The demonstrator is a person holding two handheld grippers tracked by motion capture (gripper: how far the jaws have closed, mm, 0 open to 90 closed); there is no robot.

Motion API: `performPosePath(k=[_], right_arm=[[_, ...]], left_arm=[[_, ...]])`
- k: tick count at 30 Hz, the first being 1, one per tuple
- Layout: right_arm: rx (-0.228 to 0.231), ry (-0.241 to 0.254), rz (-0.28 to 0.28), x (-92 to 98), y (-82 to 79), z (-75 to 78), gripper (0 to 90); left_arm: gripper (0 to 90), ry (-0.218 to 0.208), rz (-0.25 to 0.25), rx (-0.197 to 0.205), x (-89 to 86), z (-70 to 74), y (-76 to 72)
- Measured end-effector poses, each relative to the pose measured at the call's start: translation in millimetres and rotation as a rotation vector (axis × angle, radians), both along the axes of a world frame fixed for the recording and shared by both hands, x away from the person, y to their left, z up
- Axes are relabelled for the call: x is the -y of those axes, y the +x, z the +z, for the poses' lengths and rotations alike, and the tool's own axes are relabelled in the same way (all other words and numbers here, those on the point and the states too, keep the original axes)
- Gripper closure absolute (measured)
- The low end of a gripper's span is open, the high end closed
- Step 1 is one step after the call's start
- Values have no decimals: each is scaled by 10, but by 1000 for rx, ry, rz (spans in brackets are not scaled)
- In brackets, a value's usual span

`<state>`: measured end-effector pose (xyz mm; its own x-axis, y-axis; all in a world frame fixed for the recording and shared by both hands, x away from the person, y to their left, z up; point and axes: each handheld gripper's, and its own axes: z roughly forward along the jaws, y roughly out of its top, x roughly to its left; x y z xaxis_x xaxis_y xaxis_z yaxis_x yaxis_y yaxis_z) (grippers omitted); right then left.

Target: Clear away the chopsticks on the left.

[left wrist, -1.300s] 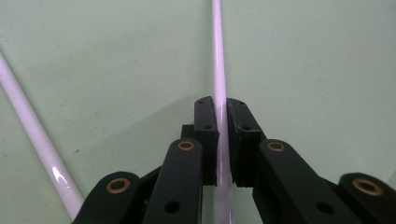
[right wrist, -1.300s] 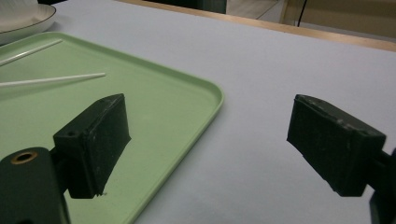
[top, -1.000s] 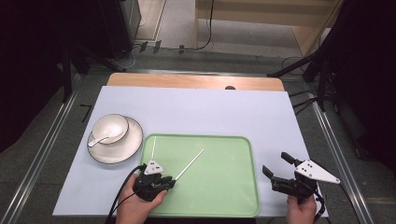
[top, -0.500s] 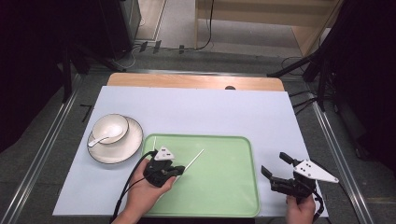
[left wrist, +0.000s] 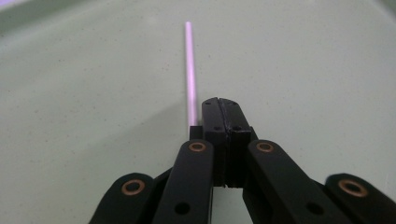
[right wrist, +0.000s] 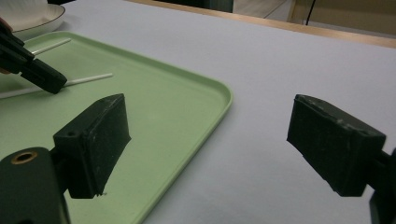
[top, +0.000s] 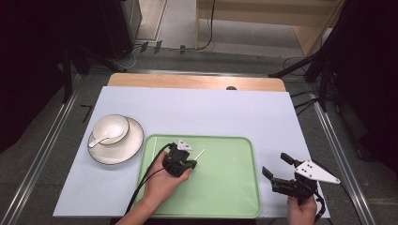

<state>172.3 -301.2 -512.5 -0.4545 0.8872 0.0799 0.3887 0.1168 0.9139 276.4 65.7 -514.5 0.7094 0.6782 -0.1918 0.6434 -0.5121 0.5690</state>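
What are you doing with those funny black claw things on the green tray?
A person holds one tool in each hand. The left tool is shut over the green tray, right beside a thin white stick lying there; whether the stick is pinched cannot be told. A second white stick lies on the tray too. The right tool is open, its jaws wide apart, holding nothing, over the table near the tray's right edge. A bowl with a spoon sits on a plate left of the tray.

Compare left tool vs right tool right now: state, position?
The left tool has its jaws shut beside a thin white stick over the green tray; whether they pinch it is unclear. The right tool has its jaws wide apart, holding nothing, over the white tabletop off the tray's right edge. Both are black and hand-held.
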Motion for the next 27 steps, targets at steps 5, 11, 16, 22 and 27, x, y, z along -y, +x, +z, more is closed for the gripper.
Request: performPosePath(k=[5, 11, 16, 22, 27], right_arm=[[-3, 2, 0, 5, 6, -3, 131], [-3, -2, 3, -10, 5, 0, 131], [-4, 0, 3, -17, 9, -1, 131], [-7, -6, 7, -38, 25, -6, 131], [-6, -8, 8, -47, 28, -8, 131]], left_arm=[[900, 1, 40, 10, -57, -2, 58], [900, 31, 107, 41, -225, 12, 143], [900, 30, 172, 36, -456, 24, 196], [900, 15, 219, 35, -617, 20, 214], [900, 8, 274, 49, -774, 15, 259]])
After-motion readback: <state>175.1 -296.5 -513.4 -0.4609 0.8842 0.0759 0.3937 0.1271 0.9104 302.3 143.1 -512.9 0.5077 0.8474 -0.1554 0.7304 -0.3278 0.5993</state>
